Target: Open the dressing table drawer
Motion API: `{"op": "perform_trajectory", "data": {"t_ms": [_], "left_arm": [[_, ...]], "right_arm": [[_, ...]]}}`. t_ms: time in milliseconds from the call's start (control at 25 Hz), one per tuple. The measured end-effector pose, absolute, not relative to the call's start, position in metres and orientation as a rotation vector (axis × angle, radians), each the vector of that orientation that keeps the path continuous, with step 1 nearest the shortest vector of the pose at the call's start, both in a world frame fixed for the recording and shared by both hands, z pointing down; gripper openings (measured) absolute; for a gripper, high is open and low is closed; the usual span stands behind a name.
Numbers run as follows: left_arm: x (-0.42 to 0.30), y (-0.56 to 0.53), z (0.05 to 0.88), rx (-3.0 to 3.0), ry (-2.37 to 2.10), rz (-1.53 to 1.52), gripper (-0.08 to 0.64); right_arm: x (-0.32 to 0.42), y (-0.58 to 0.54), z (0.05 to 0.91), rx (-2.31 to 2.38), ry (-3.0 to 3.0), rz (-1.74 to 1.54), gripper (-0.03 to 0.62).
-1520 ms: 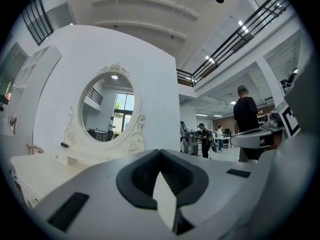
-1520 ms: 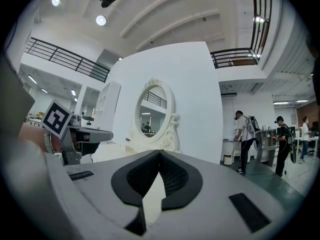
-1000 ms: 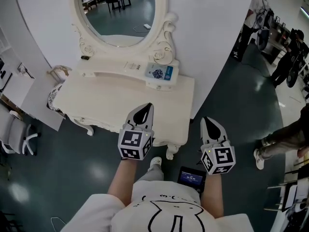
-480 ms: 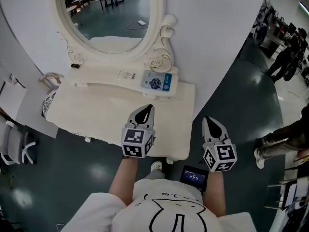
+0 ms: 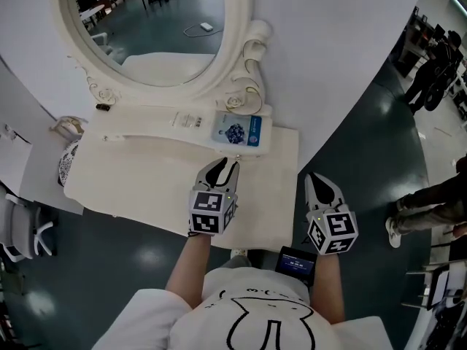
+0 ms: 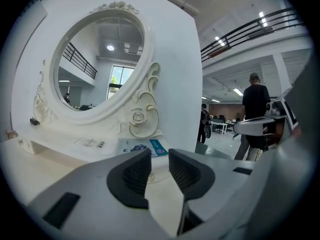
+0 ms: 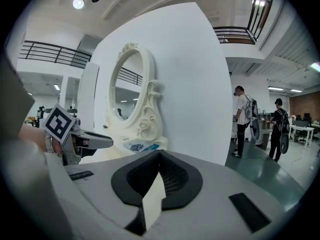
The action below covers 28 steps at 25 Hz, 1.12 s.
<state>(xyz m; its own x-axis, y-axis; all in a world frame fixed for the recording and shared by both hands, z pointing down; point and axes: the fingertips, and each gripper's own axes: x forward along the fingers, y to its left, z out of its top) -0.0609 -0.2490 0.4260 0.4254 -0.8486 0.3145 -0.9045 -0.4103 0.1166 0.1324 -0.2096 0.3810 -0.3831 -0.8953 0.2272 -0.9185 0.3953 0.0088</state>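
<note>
**Two hand-held grippers at a cream dressing table, in front of its oval mirror**

Left hand-held gripper [image 5: 227, 168] [image 6: 160, 159]: jaws partway apart, just been opening, nothing between them. It is aimed at the raised shelf block [image 5: 182, 133] under the lower right of the oval mirror [image 5: 146, 28] [image 6: 100, 69]. A small knob [image 5: 236, 157] on that block's front, just below the mirror's right scroll, sits just ahead of the tips without touching. It marks the drawer, whose front is too foreshortened to make out. Right hand-held gripper [image 5: 316, 178] [image 7: 159, 156]: jaws closed tip to tip, empty, further right of the mirror, past the surface [image 5: 139, 188] edge, above the dark floor [image 5: 365, 159]. A blue-and-white card [image 5: 238, 131] lies flat on the block, below the mirror's right scroll.
</note>
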Motion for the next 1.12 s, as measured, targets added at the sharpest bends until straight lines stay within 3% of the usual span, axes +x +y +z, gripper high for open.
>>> {"op": "perform_trajectory", "data": {"t_ms": [320, 1120], "left_arm": [[-0.056, -0.259, 0.461, 2.363, -1.465, 0.385, 0.173], [-0.049, -0.296, 0.535, 2.180, -1.482, 0.557, 0.184]], "right_arm": [[0.135, -0.218, 0.402, 1.608, -2.427, 0.227, 0.014], [0.153, -0.266, 0.463, 1.518, -2.416, 0.379, 0.014]]}}
